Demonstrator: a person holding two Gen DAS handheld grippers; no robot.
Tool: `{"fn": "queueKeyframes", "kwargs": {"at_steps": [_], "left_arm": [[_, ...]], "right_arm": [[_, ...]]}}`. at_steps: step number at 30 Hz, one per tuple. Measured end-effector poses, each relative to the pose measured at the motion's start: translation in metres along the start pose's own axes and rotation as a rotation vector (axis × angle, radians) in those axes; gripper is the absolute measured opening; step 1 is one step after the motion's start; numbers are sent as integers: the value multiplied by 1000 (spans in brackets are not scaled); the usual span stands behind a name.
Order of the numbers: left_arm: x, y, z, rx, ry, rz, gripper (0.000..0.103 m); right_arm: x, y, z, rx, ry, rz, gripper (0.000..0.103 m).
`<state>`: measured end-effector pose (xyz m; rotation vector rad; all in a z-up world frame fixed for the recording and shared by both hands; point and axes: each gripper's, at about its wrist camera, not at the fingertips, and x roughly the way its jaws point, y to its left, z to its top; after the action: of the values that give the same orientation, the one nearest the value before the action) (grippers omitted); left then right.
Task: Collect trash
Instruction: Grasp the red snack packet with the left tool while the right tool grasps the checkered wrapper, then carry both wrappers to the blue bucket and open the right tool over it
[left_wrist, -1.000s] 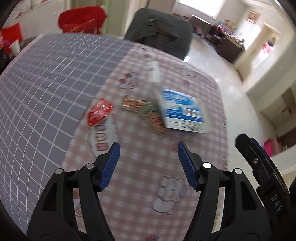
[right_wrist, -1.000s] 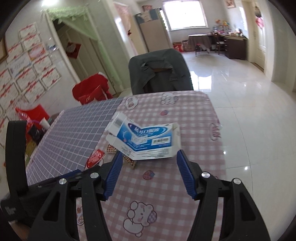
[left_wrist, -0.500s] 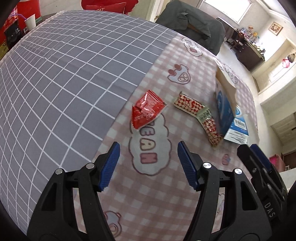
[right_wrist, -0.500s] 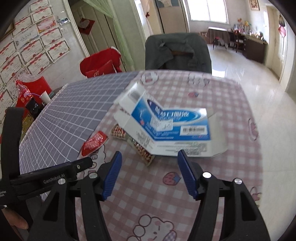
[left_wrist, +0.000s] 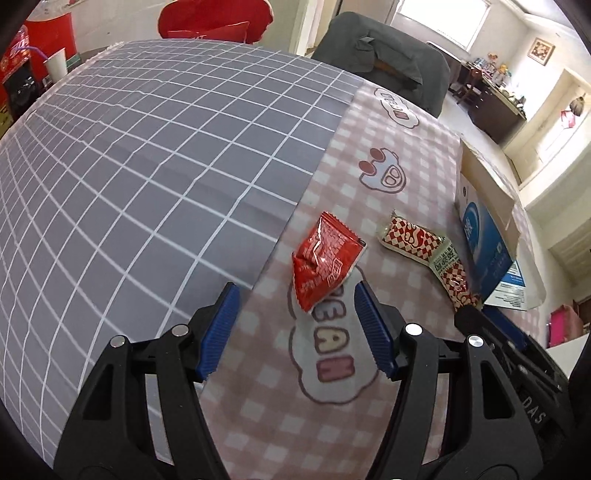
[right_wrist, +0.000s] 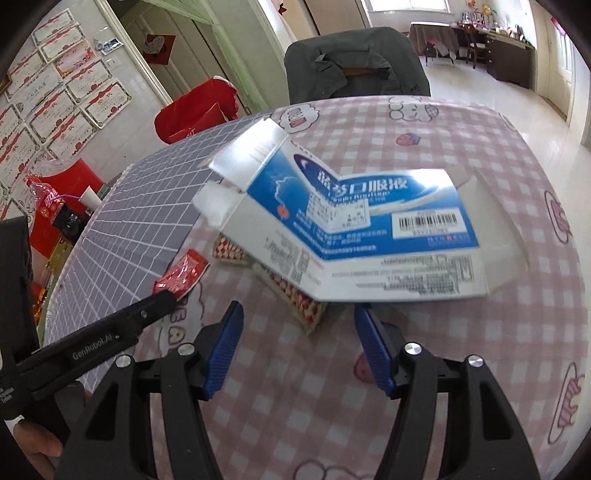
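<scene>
Open left tongs (left_wrist: 295, 295) before red wrapper (left_wrist: 323, 260)

Snack packet (left_wrist: 323, 264) on table (left_wrist: 147, 166), just ahead of left gripper (left_wrist: 295, 299), between its spread tips; wrapper strip (left_wrist: 424, 254) right of packet, apart; carton (right_wrist: 351, 229) right of strip, overlapping its far end; right gripper (right_wrist: 297, 321) just before carton, tips spread; chair (right_wrist: 354, 70) behind table.

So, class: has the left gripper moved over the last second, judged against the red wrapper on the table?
Yes. The left gripper has come forward and down toward the red wrapper, which now lies just ahead of its open jaws instead of far off on the tablecloth.
</scene>
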<state>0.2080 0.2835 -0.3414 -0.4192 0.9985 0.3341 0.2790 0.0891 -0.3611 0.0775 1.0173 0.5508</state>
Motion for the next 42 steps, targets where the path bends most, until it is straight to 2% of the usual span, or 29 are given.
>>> {"fn": "queueKeyframes", "kwargs": {"at_steps": [7, 8, 11, 14, 17, 19, 26, 34, 42], "left_arm": [[7, -8, 5, 52, -54, -3, 63], [8, -9, 5, 60, -56, -6, 58], [10, -13, 6, 94, -68, 25, 30], [9, -12, 5, 92, -62, 16, 28], [3, -12, 5, 86, -56, 3, 26], [-6, -14, 5, 92, -64, -7, 22], [-40, -36, 1, 120, -88, -65, 21], [-75, -83, -9, 177, -84, -159, 21], [-93, -167, -40, 324, -69, -258, 21]], "right_arm": [[12, 10, 8, -77, -21, -46, 61], [14, 13, 8, -91, -22, -57, 60], [18, 19, 8, -135, -25, -93, 46], [20, 23, 8, -161, -26, -113, 28], [19, 23, 7, -166, -16, -99, 18], [16, 22, 6, -149, -9, -77, 17], [-26, 12, 2, -35, -35, 1, 17], [-94, -29, -15, 130, -104, -17, 17], [-157, -81, -40, 255, -185, -74, 17]]}}
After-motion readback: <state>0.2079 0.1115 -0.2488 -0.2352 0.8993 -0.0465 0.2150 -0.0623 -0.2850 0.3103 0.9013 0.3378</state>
